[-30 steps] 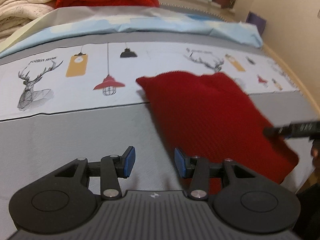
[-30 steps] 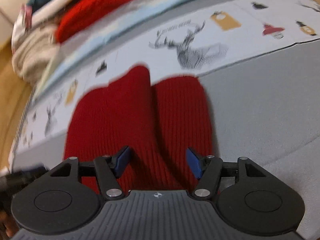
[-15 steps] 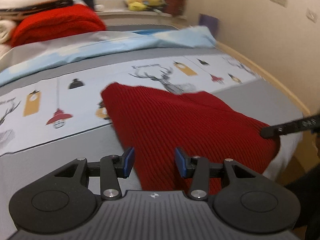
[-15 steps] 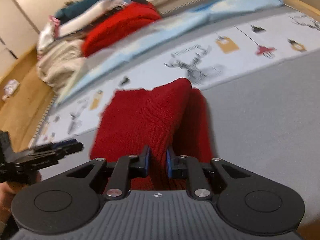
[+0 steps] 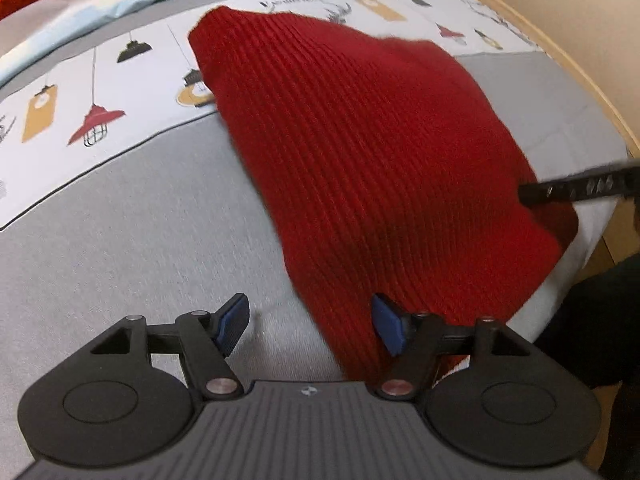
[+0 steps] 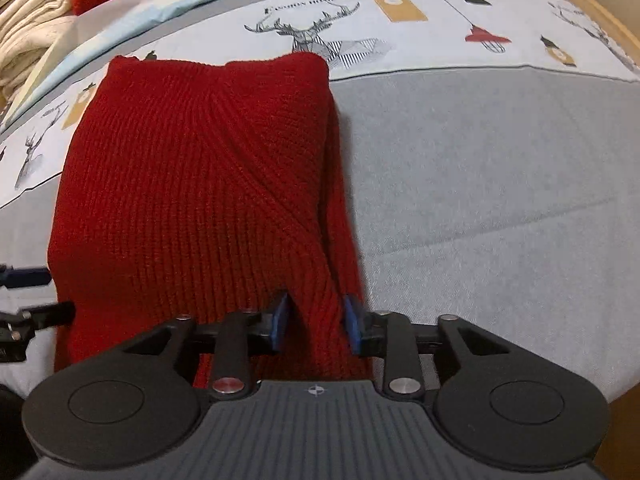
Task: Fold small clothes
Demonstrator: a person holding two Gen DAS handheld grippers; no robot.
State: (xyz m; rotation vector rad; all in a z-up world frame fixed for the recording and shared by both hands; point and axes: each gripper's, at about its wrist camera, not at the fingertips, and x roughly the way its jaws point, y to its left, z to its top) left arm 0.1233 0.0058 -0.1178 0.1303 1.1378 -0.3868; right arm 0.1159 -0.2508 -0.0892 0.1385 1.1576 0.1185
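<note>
A red ribbed knit garment [image 5: 368, 144] lies folded on the grey bedsheet [image 5: 120, 240], also in the right wrist view [image 6: 192, 184]. My left gripper [image 5: 310, 322] is open, low over the garment's near left edge, one pad over the knit, the other over the sheet. My right gripper [image 6: 316, 322] has its jaws partly apart with the garment's near right edge between the pads; its tip shows in the left wrist view [image 5: 576, 190] at the garment's right edge. The left gripper's tip shows at the left of the right wrist view [image 6: 36, 312].
The bedsheet has a white printed band with deer and lamps [image 6: 320, 36]. Folded cream and red textiles [image 6: 36, 24] are stacked at the far left. A wooden bed edge [image 5: 560, 60] runs along the right side. The bed's near edge drops off by the garment [image 5: 568, 280].
My left gripper has moved closer to the garment and opened wider. My right gripper, shut on the knit edge half a second ago, has its jaws wider apart now and sits lower.
</note>
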